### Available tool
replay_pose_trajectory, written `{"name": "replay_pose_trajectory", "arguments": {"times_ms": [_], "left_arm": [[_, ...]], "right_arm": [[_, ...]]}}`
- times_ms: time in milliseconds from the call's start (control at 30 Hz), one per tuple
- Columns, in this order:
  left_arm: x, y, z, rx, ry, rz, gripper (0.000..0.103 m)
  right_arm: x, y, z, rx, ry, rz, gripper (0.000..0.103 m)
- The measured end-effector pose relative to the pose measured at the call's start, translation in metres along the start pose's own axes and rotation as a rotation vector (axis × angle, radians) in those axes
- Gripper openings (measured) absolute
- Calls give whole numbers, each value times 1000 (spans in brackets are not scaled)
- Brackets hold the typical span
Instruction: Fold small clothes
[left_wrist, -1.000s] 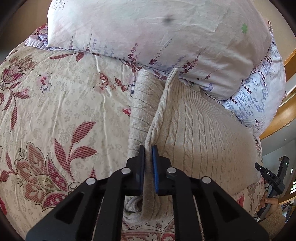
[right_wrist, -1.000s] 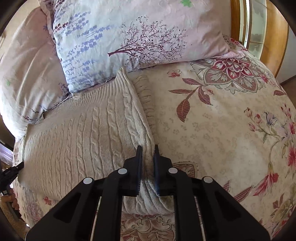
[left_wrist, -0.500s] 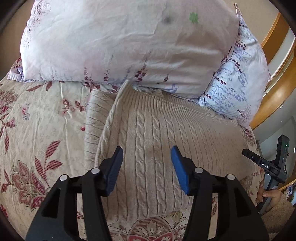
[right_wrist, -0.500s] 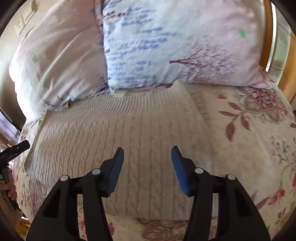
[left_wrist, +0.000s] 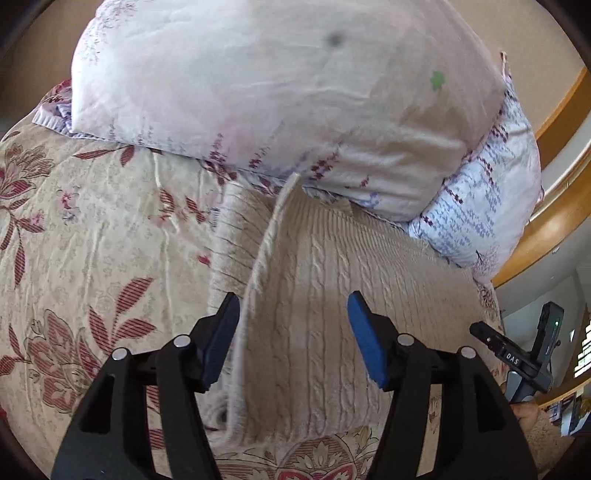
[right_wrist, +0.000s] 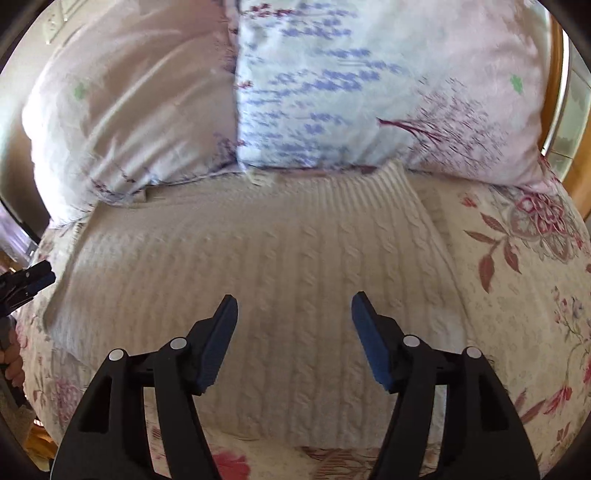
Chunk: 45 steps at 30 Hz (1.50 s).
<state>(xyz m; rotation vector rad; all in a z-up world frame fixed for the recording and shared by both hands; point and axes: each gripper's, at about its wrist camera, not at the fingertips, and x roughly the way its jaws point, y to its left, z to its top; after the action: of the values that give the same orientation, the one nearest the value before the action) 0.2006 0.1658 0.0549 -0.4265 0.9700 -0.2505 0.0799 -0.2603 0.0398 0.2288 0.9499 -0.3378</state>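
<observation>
1. The cream knit sweater (left_wrist: 332, 295) (right_wrist: 258, 277) lies folded on the bed, on the flowery bedspread (left_wrist: 92, 240) (right_wrist: 517, 295).
2. Its far edge touches the pillows at the head edge of the bed.
3. The pink pillow (left_wrist: 277, 81) (right_wrist: 122, 118) sits beside the blue flower pillow (left_wrist: 491, 210) (right_wrist: 332, 92).
4. The left gripper (left_wrist: 293, 332) hangs over the sweater's left edge. Its jaws are spread wide and grasp nothing.
5. The right gripper (right_wrist: 293, 332) hangs over the sweater's middle. Its jaws are spread wide too, with nothing between them.
6. A strip of sweater (left_wrist: 236, 251) sticks out from under the folded top layer on the left.
</observation>
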Motion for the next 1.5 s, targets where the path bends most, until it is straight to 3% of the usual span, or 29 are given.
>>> {"name": "replay_pose_trajectory", "arguments": {"times_ms": [167,267,367,467,600,667,733,967,1100,1200,1367,1500], "left_arm": [[11,34,10,-63,72,7,64],[15,43,11,-81,96,-50,67],[21,42,11,-66,123,-68,67],[33,37,11,-40,150,-36,67],[38,32,14,-36,134,-27,67],[42,31,14,-48,130,-37,61],[45,28,14,-59,127,-39,47],[51,29,13,-167,101,-61,41],[51,31,13,-193,110,-60,25],[50,27,13,-201,106,-62,19],[38,11,18,-249,68,-156,17],[23,-23,29,-240,25,-251,16]], "right_arm": [[18,33,6,-54,35,31,66],[26,50,8,-89,52,33,66],[30,57,6,-109,56,15,70],[31,58,5,-108,61,8,70],[30,58,3,-114,60,10,70],[29,57,2,-114,59,13,70],[29,57,2,-116,59,16,70],[29,56,1,-120,56,23,71],[29,56,1,-118,54,27,71],[28,55,1,-115,53,30,71],[27,54,0,-113,53,37,71],[22,51,1,-91,51,50,71]]}}
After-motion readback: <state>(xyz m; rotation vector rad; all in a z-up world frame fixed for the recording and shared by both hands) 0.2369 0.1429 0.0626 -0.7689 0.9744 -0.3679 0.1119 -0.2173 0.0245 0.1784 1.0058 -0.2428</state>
